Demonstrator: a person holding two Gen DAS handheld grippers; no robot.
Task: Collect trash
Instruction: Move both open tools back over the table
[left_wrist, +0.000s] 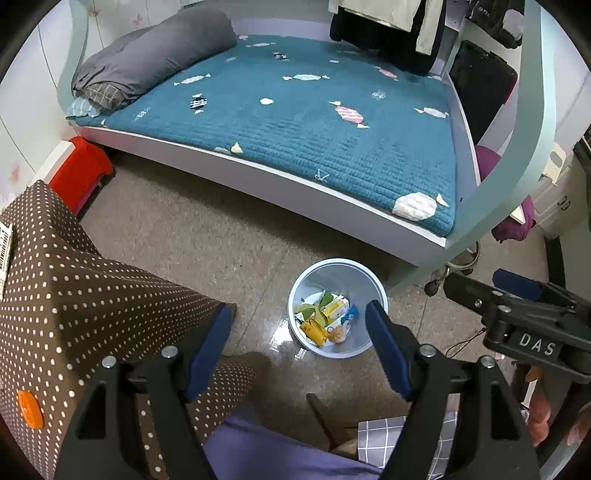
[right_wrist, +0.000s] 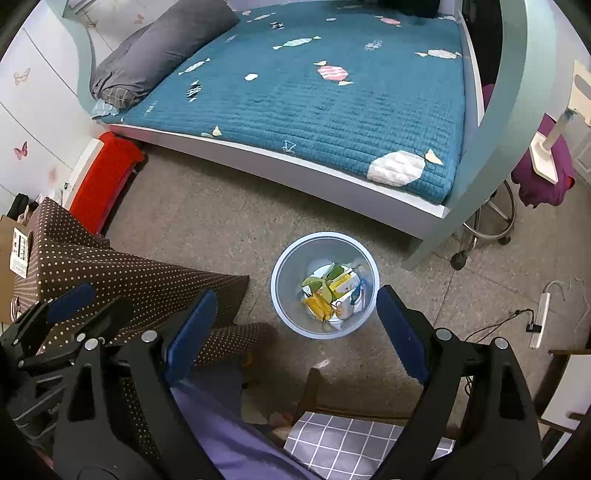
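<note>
Left tool (left_wrist: 299, 343) wide open, nothing between pads. Right tool (right_wrist: 297, 321) wide open, empty too. Both hang over pale blue bin (right_wrist: 280, 291) on floor (right_wrist: 207, 229), near bed (right_wrist: 332, 92). Wrappers (right_wrist: 328, 295) lie inside bin. Dotted cloth (right_wrist: 110, 273) left.

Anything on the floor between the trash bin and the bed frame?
Nothing: bare speckled floor lies between the trash bin and the bed frame, clearest in the right wrist view.

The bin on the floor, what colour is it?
Pale blue bin; clearest in the right wrist view.
</note>
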